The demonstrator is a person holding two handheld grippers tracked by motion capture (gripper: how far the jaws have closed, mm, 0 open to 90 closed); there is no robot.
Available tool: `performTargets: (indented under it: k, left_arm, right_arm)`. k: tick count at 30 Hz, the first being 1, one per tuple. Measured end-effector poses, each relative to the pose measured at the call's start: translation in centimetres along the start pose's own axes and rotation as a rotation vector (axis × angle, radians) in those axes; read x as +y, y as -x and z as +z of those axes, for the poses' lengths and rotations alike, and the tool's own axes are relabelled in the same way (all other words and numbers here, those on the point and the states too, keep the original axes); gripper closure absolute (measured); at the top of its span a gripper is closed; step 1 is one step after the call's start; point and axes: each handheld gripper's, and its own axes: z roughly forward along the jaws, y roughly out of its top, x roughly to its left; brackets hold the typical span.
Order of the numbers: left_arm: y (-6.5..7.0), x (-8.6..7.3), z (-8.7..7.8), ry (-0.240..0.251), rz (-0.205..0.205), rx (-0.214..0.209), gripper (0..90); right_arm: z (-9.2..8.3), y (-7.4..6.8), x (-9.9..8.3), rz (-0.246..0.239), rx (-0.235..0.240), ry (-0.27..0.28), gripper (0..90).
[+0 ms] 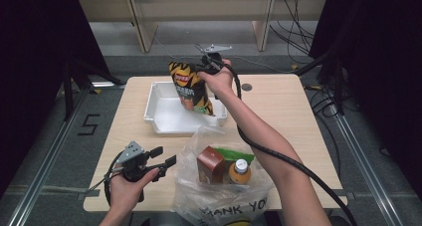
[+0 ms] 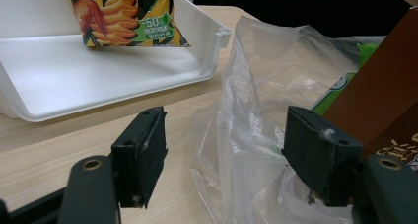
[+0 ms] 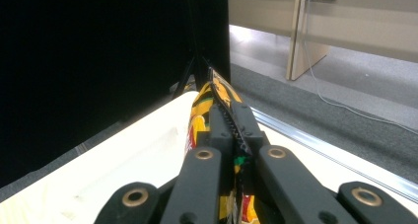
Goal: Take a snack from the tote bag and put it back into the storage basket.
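Yellow-striped snack bag [image 1: 191,86] pinched in right claw [image 1: 205,66] — hanging over white tray [image 1: 161,119]

- The white tray [image 1: 161,117] sits far and centre-left on the surface [image 1: 283,106]; its floor is bare on the left, while the snack bag [image 1: 191,86] hangs over its right part.
- The plastic bag [image 1: 219,186] bulks up at the near edge, centre, with a brown carton [image 1: 210,164] and a bottle [image 1: 240,170] standing in it.
- Bare wood lies to the right of tray and bag, crossed by the right forearm [image 1: 263,141].
- The left gripper [image 1: 164,156] holds the near left; its open jaws stand just beside the bag's film.
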Motion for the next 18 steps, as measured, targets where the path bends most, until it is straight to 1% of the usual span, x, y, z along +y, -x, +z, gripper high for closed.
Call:
performTargets:
  k: [5,7,8,9,11,12,13,14,18]
  left_arm:
    - [-0.02,-0.03,0.09,0.006,0.001,-0.008,32.1]
    - [-0.02,-0.03,0.07,0.002,0.003,-0.007,32.0]
    - [0.00,-0.03,0.05,0.000,0.004,-0.001,32.0]
    - [-0.01,-0.04,0.06,0.000,0.003,-0.001,32.0]
    - [-0.01,-0.04,0.07,-0.001,0.003,0.000,32.0]
    - [-0.01,-0.04,0.08,-0.001,0.004,-0.001,32.0]
    - [0.00,-0.03,0.09,-0.001,0.004,-0.001,31.9]
    - [-0.01,-0.03,0.10,0.000,0.006,-0.004,31.9]
    - [-0.02,-0.05,0.13,-0.002,0.005,-0.004,31.9]
  right_arm:
    - [0.13,0.00,-0.05,0.003,-0.007,0.000,89.4]
    - [0.18,0.17,-0.09,-0.009,-0.016,0.000,89.2]
    - [0.19,0.20,-0.10,-0.003,-0.009,0.000,89.1]
    - [0.18,0.24,-0.10,-0.009,-0.009,-0.001,89.0]
    - [0.14,0.42,-0.18,-0.007,-0.024,-0.015,89.0]
    - [0.22,0.64,-0.19,-0.031,-0.016,-0.006,88.9]
    - [0.16,0.58,-0.25,-0.014,-0.018,-0.016,88.8]
    - [0.15,0.59,-0.28,-0.015,-0.030,-0.019,88.6]
    - [0.27,0.81,-0.34,-0.029,-0.032,-0.027,86.2]
